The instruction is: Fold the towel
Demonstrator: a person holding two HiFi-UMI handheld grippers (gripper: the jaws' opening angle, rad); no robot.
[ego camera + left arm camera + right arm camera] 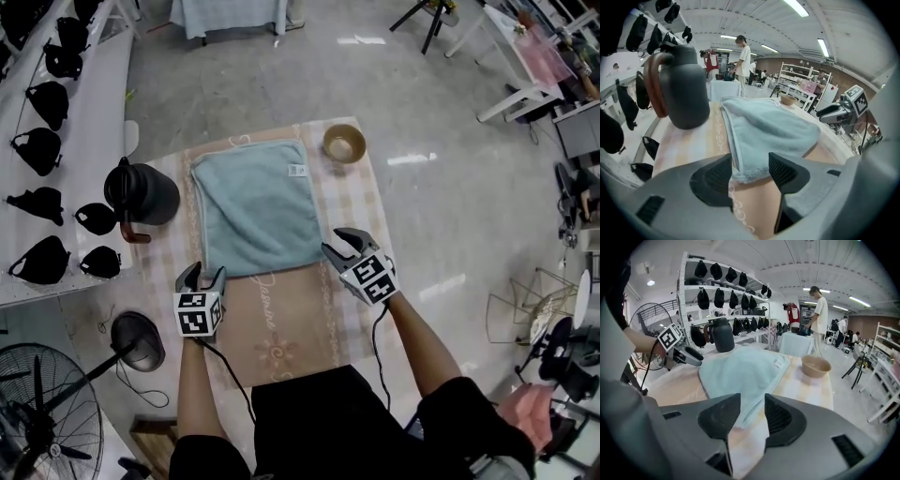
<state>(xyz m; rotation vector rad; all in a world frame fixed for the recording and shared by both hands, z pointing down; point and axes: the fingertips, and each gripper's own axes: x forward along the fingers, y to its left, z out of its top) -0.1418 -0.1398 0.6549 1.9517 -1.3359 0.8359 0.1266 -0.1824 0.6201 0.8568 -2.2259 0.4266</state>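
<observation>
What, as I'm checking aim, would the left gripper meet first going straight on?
Probably the light blue towel: its near corner lies just ahead of the left gripper, between its open jaws.

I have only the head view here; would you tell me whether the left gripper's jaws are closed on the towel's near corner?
Observer: No. In the left gripper view the left gripper is open. The near corner of the towel sits in the gap between its pads, and they are not pressing on it.
Operator: Thank you. How does the right one stand?
Observer: The right gripper is open too, with the towel's other near corner showing in the gap between its jaws.
Operator: Is anyone standing near the table?
Observer: The right gripper view shows a person in a white shirt standing well beyond its far end.
</observation>
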